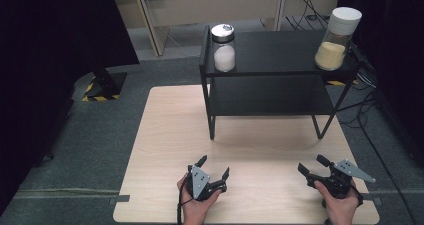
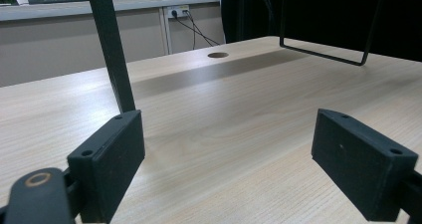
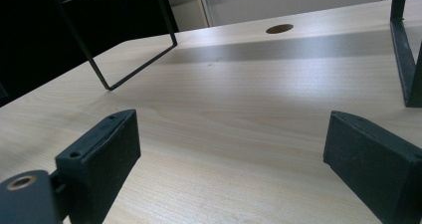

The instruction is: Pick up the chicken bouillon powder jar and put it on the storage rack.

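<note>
At the near edge of the tabletop (image 1: 165,135), two claws rest with jaws spread and nothing between them.

Nearest to the person, the left claw (image 1: 214,167) and the right claw (image 1: 311,164) sit low over the wood, well apart from each other. Farther back stands a black shelf rack (image 1: 272,75). On its top level, a jar of white powder (image 1: 223,47) stands at the left corner and a taller jar of yellow powder (image 1: 338,38) at the right corner.
</note>
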`<state>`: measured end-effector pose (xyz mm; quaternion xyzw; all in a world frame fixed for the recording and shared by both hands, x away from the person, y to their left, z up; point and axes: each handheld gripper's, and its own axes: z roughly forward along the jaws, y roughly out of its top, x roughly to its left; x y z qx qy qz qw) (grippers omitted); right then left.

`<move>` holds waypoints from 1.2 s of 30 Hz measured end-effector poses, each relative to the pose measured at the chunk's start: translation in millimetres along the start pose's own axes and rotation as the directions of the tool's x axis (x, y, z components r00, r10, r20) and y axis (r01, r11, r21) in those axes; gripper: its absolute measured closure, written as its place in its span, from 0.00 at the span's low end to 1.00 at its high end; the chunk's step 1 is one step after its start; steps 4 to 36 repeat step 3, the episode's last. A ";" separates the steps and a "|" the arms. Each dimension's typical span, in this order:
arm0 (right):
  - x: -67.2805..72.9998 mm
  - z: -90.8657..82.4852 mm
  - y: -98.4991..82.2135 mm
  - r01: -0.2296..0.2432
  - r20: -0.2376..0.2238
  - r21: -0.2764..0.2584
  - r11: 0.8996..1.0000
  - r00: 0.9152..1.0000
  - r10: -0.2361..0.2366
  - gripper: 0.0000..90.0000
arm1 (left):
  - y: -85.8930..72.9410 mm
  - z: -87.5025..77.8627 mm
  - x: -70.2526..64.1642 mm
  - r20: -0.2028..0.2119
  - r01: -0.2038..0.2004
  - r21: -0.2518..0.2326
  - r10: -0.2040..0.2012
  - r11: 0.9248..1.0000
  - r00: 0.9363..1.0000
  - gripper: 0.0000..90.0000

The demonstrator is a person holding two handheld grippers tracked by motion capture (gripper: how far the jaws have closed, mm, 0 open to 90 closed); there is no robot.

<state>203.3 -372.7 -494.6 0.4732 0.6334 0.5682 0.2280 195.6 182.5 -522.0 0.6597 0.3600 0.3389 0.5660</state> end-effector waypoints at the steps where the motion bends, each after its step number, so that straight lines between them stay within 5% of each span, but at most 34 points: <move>1: -0.1 0.0 0.1 0.000 -0.001 0.000 1.000 1.000 0.000 0.09 | 0.2 0.1 0.0 0.000 0.000 0.001 0.000 1.000 1.000 0.14; 36: -0.5 0.1 0.1 -0.002 -0.001 0.000 1.000 1.000 0.002 0.09 | 0.5 0.2 -0.1 0.000 0.000 0.003 0.000 1.000 1.000 0.14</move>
